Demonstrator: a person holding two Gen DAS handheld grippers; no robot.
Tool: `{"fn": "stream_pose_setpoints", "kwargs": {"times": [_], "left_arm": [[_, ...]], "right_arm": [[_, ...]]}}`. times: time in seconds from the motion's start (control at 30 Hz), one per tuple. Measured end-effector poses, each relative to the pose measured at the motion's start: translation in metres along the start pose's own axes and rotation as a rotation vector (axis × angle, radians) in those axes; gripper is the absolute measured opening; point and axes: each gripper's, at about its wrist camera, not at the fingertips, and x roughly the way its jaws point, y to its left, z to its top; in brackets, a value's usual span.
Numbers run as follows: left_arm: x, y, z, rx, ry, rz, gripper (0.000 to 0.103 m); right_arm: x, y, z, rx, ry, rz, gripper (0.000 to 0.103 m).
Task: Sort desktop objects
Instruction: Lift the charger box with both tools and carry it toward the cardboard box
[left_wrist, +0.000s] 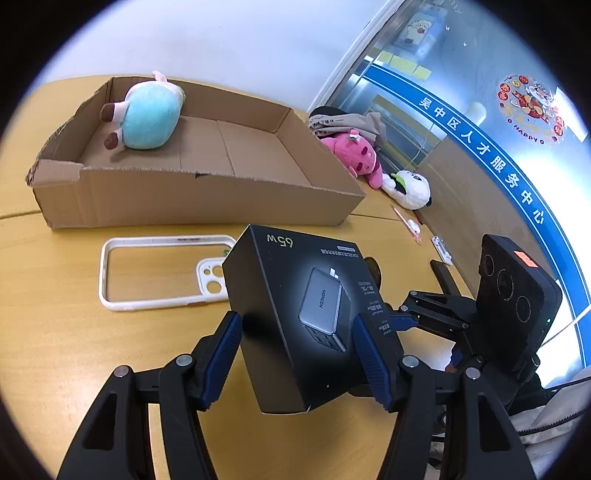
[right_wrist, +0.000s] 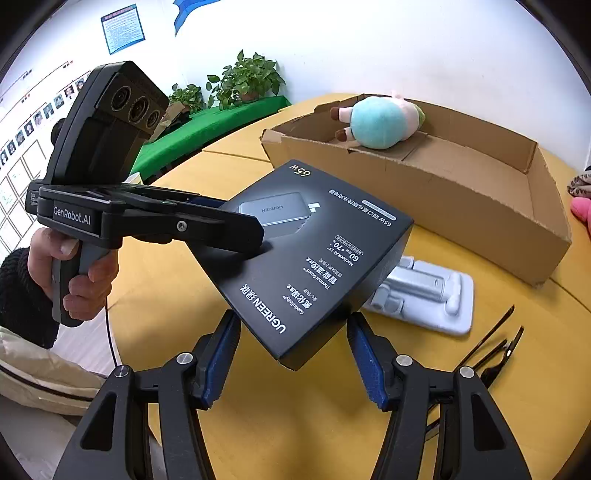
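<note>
Blue-padded fingers of the left gripper (left_wrist: 297, 360) clamp the black charger box (left_wrist: 295, 314) from both sides, and the box hangs tilted above the yellow table (left_wrist: 55, 350), clear of the wood. On the right wrist view the right gripper (right_wrist: 293, 356) comes in at the near corner of that same box, blue pads set against its two lower edges, so both tools pinch one package between them. A bare hand (right_wrist: 74, 266) grips the left tool's handle off to the box's left. Just behind the box, toward the far side, sits the open cardboard tray (left_wrist: 207, 195), and a teal plush toy (left_wrist: 149, 118) lies in its far left corner. Left of the box and in front of the tray, a white phone case (left_wrist: 155, 273) rests flat on the table. Right of the box, a white moulded insert (right_wrist: 432, 295) lies on the tabletop, partly tucked under the box's raised edge. Past the tray's right end, a pink plush (left_wrist: 356, 157) and a white plush (left_wrist: 410, 188) lie touching each other.
</note>
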Motion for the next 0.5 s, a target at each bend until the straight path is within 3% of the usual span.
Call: {"fn": "stream_pose_setpoints", "kwargs": {"times": [0.5], "left_arm": [[-0.006, -0.007, 0.036, 0.051, -0.068, 0.025, 0.061]], "right_arm": [[-0.003, -0.014, 0.036, -0.039, -0.032, -0.036, 0.065]]}}
